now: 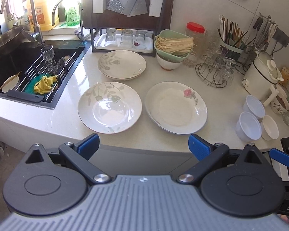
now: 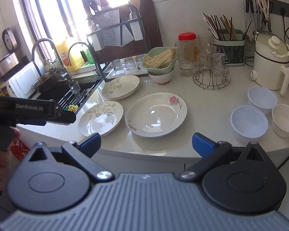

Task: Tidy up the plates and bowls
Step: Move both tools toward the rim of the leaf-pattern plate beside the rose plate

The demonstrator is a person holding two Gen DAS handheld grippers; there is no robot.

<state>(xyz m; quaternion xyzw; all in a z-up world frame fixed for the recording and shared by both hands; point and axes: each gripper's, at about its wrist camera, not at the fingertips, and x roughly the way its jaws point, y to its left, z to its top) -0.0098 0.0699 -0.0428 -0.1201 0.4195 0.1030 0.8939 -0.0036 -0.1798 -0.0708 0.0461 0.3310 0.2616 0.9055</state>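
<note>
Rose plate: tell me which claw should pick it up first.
Right. The rose plate lies centred ahead of the open right claw. From the open left claw, it sits off to the right, with the leaf plate more directly ahead.

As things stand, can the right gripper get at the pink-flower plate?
Probably yes. The right gripper is open and empty, short of the counter edge, with the pink-flower plate straight ahead. Nothing lies on the plate or between them; the leaf-pattern plate sits clear beside it.

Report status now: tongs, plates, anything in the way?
Left tongs open, empty. Right tongs open, empty. Plates and bowls untouched on counter. Path clear.
</note>
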